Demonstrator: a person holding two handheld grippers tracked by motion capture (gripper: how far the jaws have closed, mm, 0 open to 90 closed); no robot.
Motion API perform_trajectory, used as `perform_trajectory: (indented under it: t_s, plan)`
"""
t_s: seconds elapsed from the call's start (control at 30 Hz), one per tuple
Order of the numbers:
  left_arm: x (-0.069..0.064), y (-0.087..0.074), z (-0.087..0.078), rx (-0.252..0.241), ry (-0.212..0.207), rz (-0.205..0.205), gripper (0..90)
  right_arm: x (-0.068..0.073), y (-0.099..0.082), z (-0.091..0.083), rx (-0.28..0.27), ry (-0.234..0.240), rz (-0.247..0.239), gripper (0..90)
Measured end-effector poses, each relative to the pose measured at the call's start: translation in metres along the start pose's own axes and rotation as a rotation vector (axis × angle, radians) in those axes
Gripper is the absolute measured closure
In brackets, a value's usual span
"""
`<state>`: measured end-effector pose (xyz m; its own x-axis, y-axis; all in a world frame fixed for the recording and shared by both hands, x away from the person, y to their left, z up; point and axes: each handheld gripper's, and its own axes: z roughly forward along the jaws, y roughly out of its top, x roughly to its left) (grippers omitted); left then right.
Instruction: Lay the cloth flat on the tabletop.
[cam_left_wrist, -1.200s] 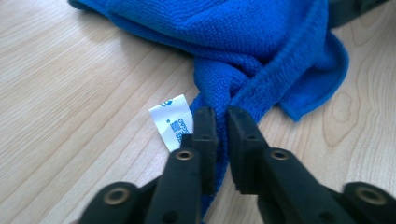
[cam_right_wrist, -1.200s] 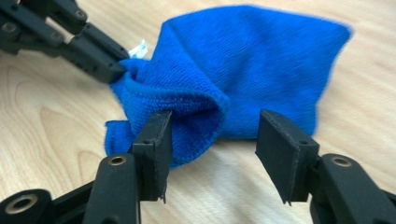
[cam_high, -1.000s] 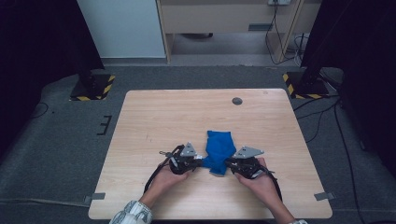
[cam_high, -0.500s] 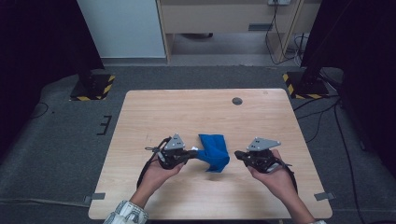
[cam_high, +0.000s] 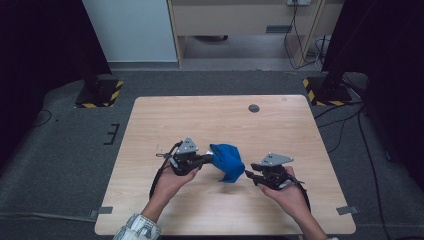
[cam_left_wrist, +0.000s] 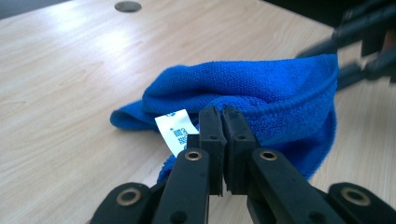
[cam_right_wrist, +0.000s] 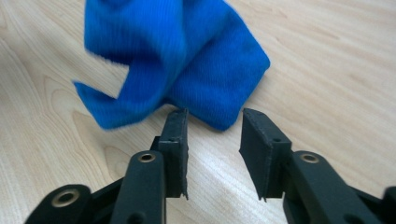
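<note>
My left tool (cam_left_wrist: 223, 122) clamps the blue cloth's (cam_high: 227, 161) edge, my right tool's (cam_right_wrist: 212, 122) jaws have just been opening, empty; next I regrasp a free corner.

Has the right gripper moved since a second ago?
Yes. The right gripper has drawn back from the blue cloth toward the table's right edge; its jaws have just been opening, with nothing between them.

Black hand-held gripper (cam_high: 209, 159), grey three-cornered plate (cam_high: 188, 145), brass-ringed screws (cam_left_wrist: 193, 155)

Solid blue cloth (cam_high: 227, 161), white printed tag (cam_left_wrist: 176, 129), pale wood-grain table (cam_high: 200, 120), black fingers (cam_right_wrist: 175, 140)
</note>
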<state>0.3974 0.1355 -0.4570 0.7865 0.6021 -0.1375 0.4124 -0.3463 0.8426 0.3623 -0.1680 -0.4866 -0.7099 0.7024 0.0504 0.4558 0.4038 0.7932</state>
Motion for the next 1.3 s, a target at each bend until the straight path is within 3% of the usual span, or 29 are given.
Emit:
perform_trajectory:
  t_s: [0.17, 0.43, 0.63, 0.7, 0.8, 0.9, 1.07, 1.2, 1.3]
  plan:
    - [-0.001, 0.008, 0.004, -0.022, 0.019, -0.016, 87.3, 0.008, -0.003, 0.004, -0.045, 0.031, 0.011, 48.8]
    - [0.003, 0.009, 0.002, -0.040, 0.051, -0.048, 87.3, 0.032, -0.001, 0.017, -0.079, 0.082, -0.042, 35.5]
    - [0.002, 0.009, 0.002, -0.040, 0.044, -0.049, 87.3, 0.043, 0.003, 0.026, -0.113, 0.079, -0.056, 29.4]
    - [0.000, 0.010, 0.002, -0.038, 0.040, -0.043, 87.3, 0.043, 0.006, 0.027, -0.138, 0.065, -0.048, 36.5]
    - [-0.001, 0.010, 0.001, -0.037, 0.038, -0.041, 87.3, 0.037, 0.009, 0.021, -0.185, 0.048, -0.034, 64.1]
    - [-0.001, 0.012, -0.003, -0.037, 0.039, -0.038, 87.2, 0.026, 0.011, 0.012, -0.189, 0.038, -0.004, 79.5]
    - [-0.008, 0.022, -0.020, -0.059, 0.028, -0.016, 87.2, 0.014, 0.022, -0.016, -0.178, 0.043, 0.023, 84.5]
    - [-0.020, 0.041, -0.038, -0.096, -0.001, -0.001, 87.1, 0.002, 0.035, -0.048, -0.168, 0.082, 0.047, 84.6]
    - [-0.028, 0.053, -0.032, -0.039, 0.005, 0.029, 87.1, -0.010, 0.040, -0.055, -0.109, 0.086, 0.039, 84.2]
